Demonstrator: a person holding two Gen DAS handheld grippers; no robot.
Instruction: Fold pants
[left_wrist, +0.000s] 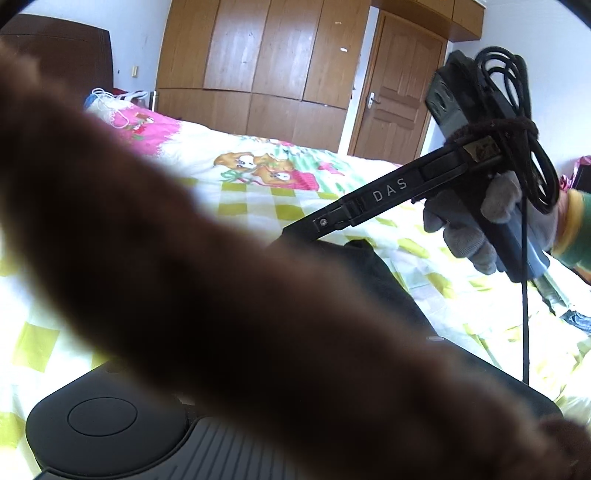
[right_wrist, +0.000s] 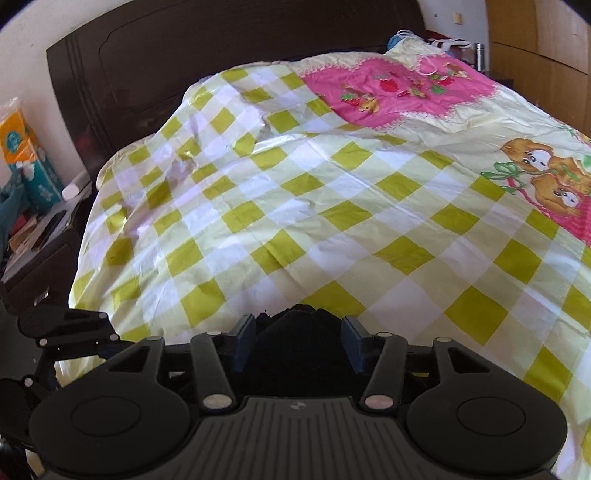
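Because dark fabric bunches between its two blue pads, the right gripper looks clamped on the pants at lower centre of the right wrist view, prob. to lift an edge off the checked quilt for a fold. In the left wrist view a blurred brown band of cloth crosses the frame w/ black fabric lower centre; the left gripper's fingers are hidden, so can't tell its opening. A gloved hand at right holds the other tool.
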